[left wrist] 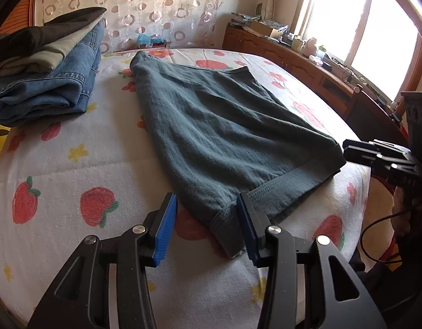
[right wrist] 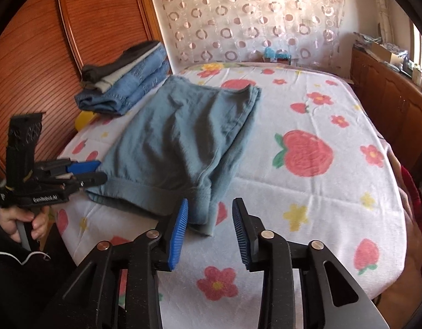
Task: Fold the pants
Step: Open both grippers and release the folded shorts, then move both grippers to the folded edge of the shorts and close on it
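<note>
Grey-blue pants [left wrist: 224, 134] lie folded on the strawberry-print bed cover [left wrist: 73, 164], waistband toward me; they also show in the right wrist view [right wrist: 180, 142]. My left gripper [left wrist: 205, 227] is open, its blue pads either side of the near left waistband corner, not clamped. It shows in the right wrist view [right wrist: 98, 171] at that corner. My right gripper [right wrist: 209, 230] is open just above the cover, with the near right corner of the pants between its pads. It shows in the left wrist view [left wrist: 348, 150] beside the waistband's right end.
A stack of folded clothes, jeans [left wrist: 46, 87] at the bottom, sits at the back left of the bed, also in the right wrist view [right wrist: 123, 82]. A wooden headboard [right wrist: 46, 54] is on the left. A wooden sideboard [left wrist: 307, 65] with clutter runs under the window on the right.
</note>
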A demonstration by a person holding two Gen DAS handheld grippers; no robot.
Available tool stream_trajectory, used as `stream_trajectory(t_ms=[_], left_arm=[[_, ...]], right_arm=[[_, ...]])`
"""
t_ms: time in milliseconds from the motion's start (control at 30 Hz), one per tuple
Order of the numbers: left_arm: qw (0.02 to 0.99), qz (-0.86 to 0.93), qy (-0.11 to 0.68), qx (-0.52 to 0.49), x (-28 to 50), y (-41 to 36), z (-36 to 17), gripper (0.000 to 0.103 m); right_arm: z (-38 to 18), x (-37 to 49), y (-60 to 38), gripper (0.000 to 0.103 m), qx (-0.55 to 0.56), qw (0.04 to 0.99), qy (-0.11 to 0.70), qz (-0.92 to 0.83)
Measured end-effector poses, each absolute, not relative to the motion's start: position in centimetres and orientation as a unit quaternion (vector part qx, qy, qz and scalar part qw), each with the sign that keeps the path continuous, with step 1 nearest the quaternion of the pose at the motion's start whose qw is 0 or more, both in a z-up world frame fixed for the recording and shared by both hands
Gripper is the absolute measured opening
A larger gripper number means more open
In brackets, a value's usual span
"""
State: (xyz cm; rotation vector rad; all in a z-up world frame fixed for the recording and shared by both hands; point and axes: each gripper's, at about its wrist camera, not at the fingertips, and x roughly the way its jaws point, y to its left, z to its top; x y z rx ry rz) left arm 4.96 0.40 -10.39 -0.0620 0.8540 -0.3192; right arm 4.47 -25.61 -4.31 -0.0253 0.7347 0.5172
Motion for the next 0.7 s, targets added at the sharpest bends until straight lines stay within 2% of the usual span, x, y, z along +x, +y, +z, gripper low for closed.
stream_trajectory(t_ms=[200,467,500,533,700], left_arm=[[0.898,-0.153,0.410,-0.036,5.1,0.6,-10.1,0.046],[0.912,-0.135,0.387,-0.021,6.1,1.0,-8.7,0.046],[0.912,-0.135,0.386,-0.021,6.4,1.1,-8.6,0.046],[0.913,-0.133,0.386,-0.020,6.5,1.2,-8.6,0.046],[0.912,-0.125,0.390,-0.020,7.8,1.5,-9.1,0.046]], right_arm=[[-3.3,6.1,-26.8,0.036,-0.016,0.908,0.337,0.246],[-2.3,12.7,-26.7,0.036,-0.014,0.913,0.322,0.250],[-2.3,13.5,-26.4,0.029,-0.012,0.912,0.324,0.251],[-2.4,14.4,-26.2,0.027,-0.010,0.910,0.327,0.253],[-3.2,18.4,-24.4,0.025,-0.015,0.902,0.348,0.256]])
